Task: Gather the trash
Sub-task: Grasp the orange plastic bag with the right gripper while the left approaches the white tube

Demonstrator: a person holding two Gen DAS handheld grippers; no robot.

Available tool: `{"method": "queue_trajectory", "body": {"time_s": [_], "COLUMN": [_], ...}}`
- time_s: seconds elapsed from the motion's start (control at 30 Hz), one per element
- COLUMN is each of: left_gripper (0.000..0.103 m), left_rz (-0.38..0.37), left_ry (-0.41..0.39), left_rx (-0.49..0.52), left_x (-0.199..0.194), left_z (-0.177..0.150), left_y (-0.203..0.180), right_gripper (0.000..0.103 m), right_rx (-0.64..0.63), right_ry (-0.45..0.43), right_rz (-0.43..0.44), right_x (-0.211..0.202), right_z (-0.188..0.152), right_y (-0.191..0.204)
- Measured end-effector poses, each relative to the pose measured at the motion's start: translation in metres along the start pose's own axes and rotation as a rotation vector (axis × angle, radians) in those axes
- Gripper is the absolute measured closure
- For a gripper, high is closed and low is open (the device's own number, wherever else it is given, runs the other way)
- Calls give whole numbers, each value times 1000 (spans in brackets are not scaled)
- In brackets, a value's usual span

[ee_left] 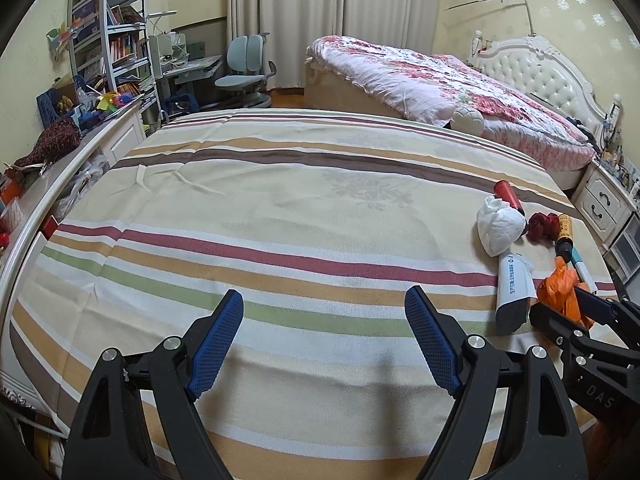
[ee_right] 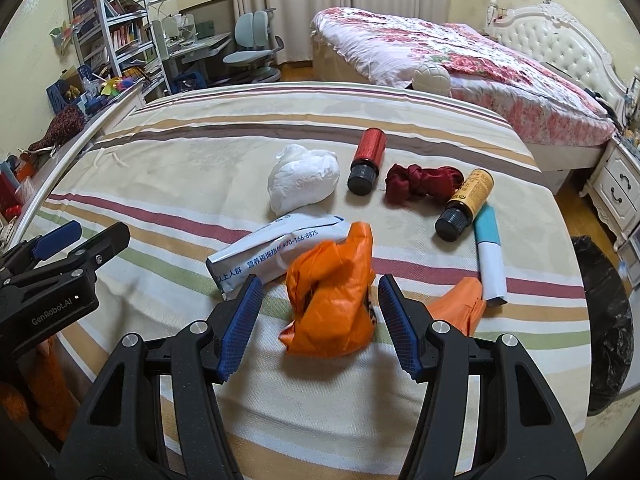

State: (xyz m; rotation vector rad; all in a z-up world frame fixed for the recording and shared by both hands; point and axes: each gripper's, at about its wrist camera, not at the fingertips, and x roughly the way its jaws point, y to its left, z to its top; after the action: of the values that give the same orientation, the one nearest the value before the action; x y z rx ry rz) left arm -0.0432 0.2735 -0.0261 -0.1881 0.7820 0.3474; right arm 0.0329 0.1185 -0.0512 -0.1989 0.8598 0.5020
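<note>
orange wrapper sits between spread fingers

orange wrapper (ee_right: 332,292), crumpled on the striped bedspread (ee_right: 180,168), lies between the right gripper (ee_right: 320,320)'s wide-spread fingers, touching neither. it looks light, soft and springy, likely to collapse under a squeeze; its bulky middle seems the best hold. just beyond it lies a white pouch (ee_right: 276,248). the left gripper (ee_left: 324,340), also wide, holds nothing. a black bin bag (ee_right: 608,336) waits off to the right.

A crumpled orange plastic bag (ee_right: 332,300) lay between the right gripper's (ee_right: 320,316) spread fingers, partly over a white printed pouch (ee_right: 272,252). Beyond lay a white wad (ee_right: 302,182), a red bottle (ee_right: 366,156), a dark red cloth (ee_right: 420,182), a yellow bottle (ee_right: 466,202) and a teal-and-white tube (ee_right: 490,256).
</note>
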Motion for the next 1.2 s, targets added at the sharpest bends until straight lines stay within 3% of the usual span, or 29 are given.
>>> {"method": "queue_trajectory", "body": {"time_s": [0.1,0.17,0.53,1.2], "left_gripper": [23,23,23,23], "left_rz": [-4,-6,-54,-145], "left_ry": [3,5,-2,12], "left_rx": [-2,0,34,175], "left_x": [0,0,-4,-1], "left_z": [-1,-2,-2,1], "left_y": [1,0,-22,-108], "right_gripper": [47,57,58,58], "right_rx": [3,4,8,200], "right_ry": [8,14,-31,-92], "right_rz": [6,8,-10,-157], "right_x": [2,4,-11,-40], "right_z": [-1,-2,1,-10], "right_y": [0,0,-5,-114]}}
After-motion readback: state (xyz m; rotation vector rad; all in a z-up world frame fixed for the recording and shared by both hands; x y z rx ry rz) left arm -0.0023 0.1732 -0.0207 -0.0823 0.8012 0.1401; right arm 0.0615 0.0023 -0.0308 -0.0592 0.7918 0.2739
